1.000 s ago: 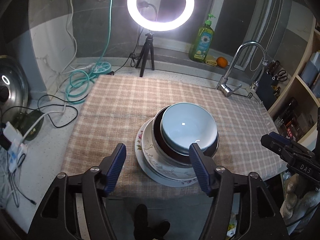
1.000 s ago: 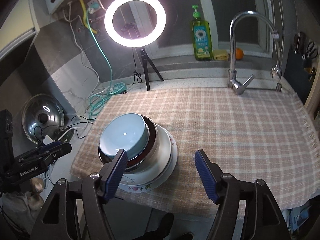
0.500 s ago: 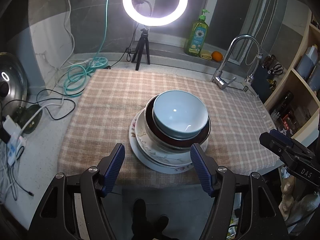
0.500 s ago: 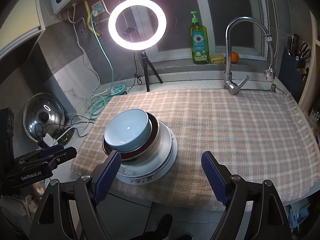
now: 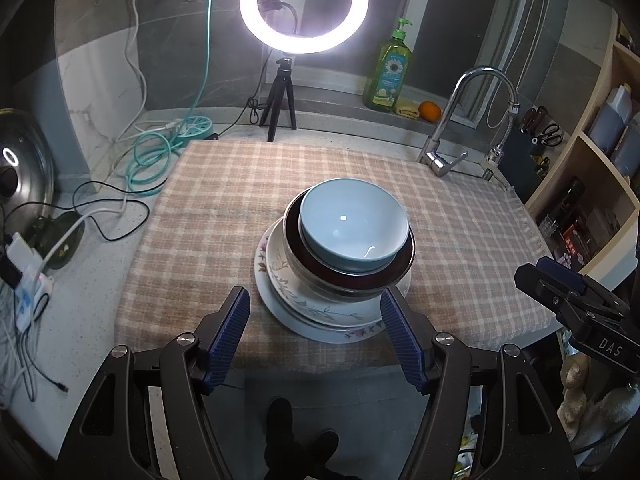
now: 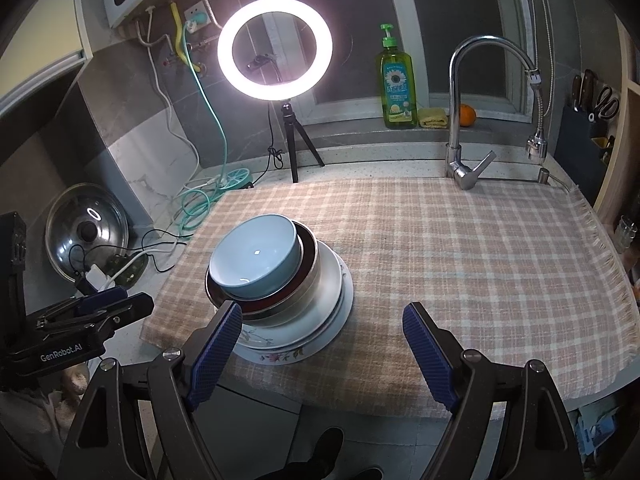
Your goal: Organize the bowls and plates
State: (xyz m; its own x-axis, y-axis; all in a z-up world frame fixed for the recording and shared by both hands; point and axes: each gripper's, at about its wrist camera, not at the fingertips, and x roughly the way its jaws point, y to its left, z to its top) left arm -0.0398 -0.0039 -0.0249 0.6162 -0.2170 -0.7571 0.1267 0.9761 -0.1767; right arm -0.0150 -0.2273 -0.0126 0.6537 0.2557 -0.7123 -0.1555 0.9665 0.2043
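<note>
One checked cloth [image 5: 240, 208] covers the counter, and your dishes sit stacked near its near-left edge: a floral plate [image 5: 280, 280] at the bottom, a dark-lined steel bowl [image 5: 352, 280] on it, a pale blue bowl [image 5: 352, 224] nested on top. Your left gripper [image 5: 316, 316] hangs wide open just short of the stack, holding nothing. Your right gripper [image 6: 322, 328], to its right, has just been opening and is empty.

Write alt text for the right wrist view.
A pale blue ceramic bowl sits in a dark steel-rimmed bowl on stacked floral plates over a checked cloth; the open right gripper hovers nearby, empty.
</note>
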